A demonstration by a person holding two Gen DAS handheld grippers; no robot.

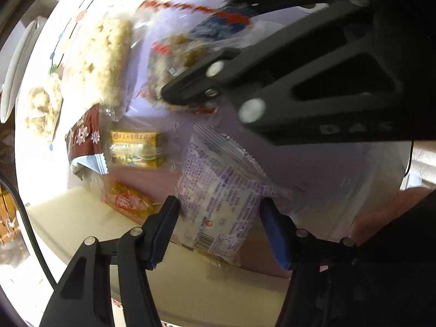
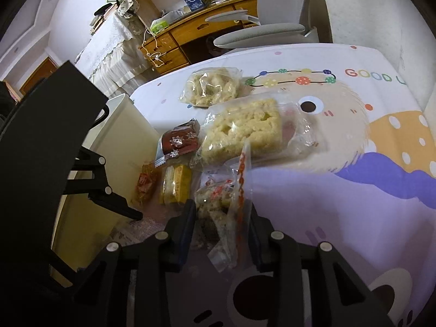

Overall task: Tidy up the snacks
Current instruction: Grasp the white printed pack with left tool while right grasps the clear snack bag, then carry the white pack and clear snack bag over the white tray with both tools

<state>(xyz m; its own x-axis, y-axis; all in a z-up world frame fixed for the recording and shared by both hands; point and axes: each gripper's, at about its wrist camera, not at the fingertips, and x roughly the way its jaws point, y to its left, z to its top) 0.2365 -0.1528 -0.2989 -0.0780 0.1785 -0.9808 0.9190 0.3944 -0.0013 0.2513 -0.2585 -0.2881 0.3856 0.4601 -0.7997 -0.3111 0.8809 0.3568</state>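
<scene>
My left gripper (image 1: 220, 229) is open around a white packet with purple print (image 1: 218, 190); its pads stand on both sides, contact unclear. My right gripper (image 2: 222, 231) straddles a clear bag of crumbly snack with a red-printed edge (image 2: 218, 207) and looks closed on it; it shows in the left wrist view (image 1: 174, 54) too. On the cartoon cloth lie a large rice-crisp block in clear wrap (image 2: 242, 130), a bag of pale pieces (image 2: 212, 85), a brown packet (image 2: 179, 141), a yellow boxed cake (image 2: 177, 182) and an orange-red packet (image 2: 144, 182).
A cream-white box (image 2: 128, 136) stands at the left edge of the table, beside the small packets. A grey office chair (image 2: 259, 30) and a wooden desk (image 2: 190, 32) stand beyond the table. The left gripper's body (image 2: 54, 150) fills the right wrist view's left side.
</scene>
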